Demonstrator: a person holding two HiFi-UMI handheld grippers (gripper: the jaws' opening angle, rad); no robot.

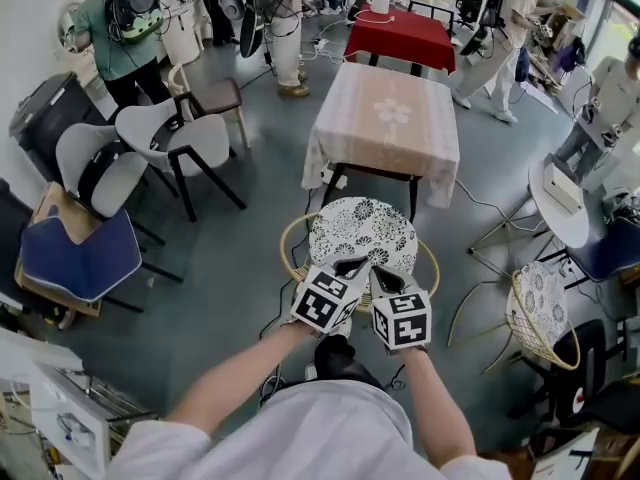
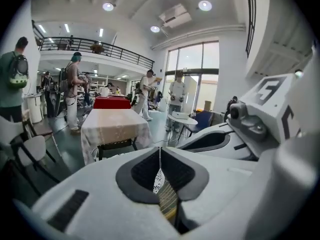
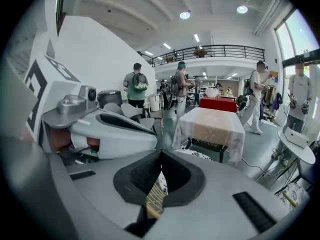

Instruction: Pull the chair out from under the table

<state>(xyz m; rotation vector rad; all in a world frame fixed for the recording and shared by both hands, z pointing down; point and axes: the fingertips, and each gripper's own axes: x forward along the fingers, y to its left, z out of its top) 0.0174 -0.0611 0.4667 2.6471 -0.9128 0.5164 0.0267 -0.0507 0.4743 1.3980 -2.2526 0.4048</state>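
chair [image 1: 362,236] sits clear at the table's [image 1: 385,118] six o'clock. left gripper [image 2: 160,154] and right gripper [image 3: 161,156] closed, seemingly empty. pull looks done; back off.

A smooth grey floor [image 1: 250,238] runs through a large room with white walls [image 1: 25,8]. White shell chairs [image 1: 175,138] and a blue-cushioned seat [image 1: 75,253] stand on the left, a small round white table [image 1: 560,203] and a wicker chair [image 1: 535,313] on the right, and a red-clothed table [image 1: 400,36] at the far end, where several people [image 1: 115,38] stand. Far off, a mezzanine with a dark railing [image 2: 95,46] crosses the room beside tall windows [image 2: 195,79] letting in daylight, and round recessed lights [image 2: 107,6] glow in the white ceiling [image 2: 140,4].
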